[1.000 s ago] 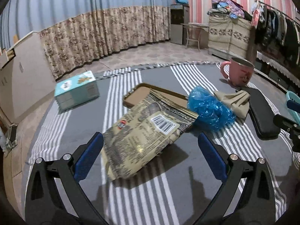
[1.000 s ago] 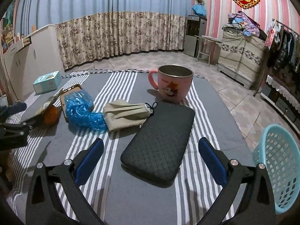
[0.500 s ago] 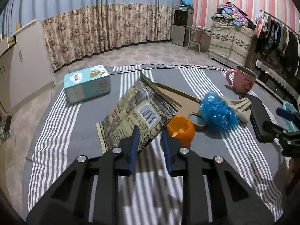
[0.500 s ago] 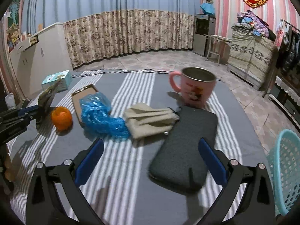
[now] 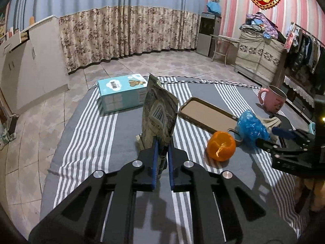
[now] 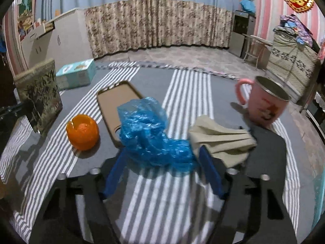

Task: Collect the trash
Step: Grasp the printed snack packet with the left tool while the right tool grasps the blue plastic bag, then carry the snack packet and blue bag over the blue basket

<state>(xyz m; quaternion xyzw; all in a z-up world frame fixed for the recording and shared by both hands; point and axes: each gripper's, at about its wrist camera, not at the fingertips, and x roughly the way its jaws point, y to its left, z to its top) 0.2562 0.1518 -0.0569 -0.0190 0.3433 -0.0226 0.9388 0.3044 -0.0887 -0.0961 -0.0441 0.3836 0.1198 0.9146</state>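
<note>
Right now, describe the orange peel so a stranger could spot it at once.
On the striped tablecloth, find the tan phone case lying flat. The orange peel sits just beside it, opposite the crumpled blue plastic bag: the only round, bright orange thing, hollow with a split rim.

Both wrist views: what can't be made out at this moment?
- Wrapper: bottom edge hidden between the left gripper's fingers, left view.
- Plastic bag: near edge hidden behind the right gripper, right view.
- Phone case: one end covered by the bag.
- Basket: cut off at right view's edge.
- Mug: print blurred.
</note>
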